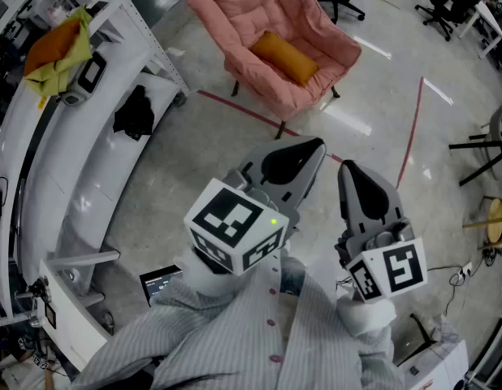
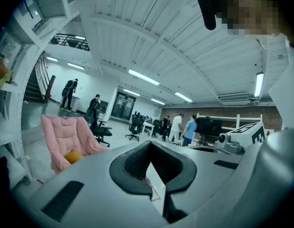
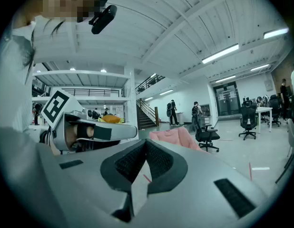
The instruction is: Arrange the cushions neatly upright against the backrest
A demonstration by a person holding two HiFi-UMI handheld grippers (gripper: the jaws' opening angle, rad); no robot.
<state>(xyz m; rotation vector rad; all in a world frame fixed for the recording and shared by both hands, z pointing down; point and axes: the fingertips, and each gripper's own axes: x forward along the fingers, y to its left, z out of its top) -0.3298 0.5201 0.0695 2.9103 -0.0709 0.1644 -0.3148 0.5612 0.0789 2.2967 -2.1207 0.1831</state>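
1. My left claw (image 1: 310, 148) and my right claw (image 1: 349, 169) have smooth grey plastic shells that taper to black ribbed pads. Both pairs of jaws are pressed together with nothing between them.
2. The orange cushion (image 1: 285, 58) is plump, oblong matte cloth. It lies slanted in the seat of the pink armchair (image 1: 235, 15), a puffy quilted shell on thin dark legs. Both claws are well apart from it.
3. The floor (image 1: 357, 128) is glossy grey and crossed by red tape lines (image 1: 409, 128).
4. The head view shows the chair from above. The left gripper view shows it side-on, with the cushion a small orange lump. The right gripper view shows only its pink top edge, as my claw's shell hides the cushion.
5. I cannot tell whether the cushion touches the backrest. The chair's top is cut off in the head view
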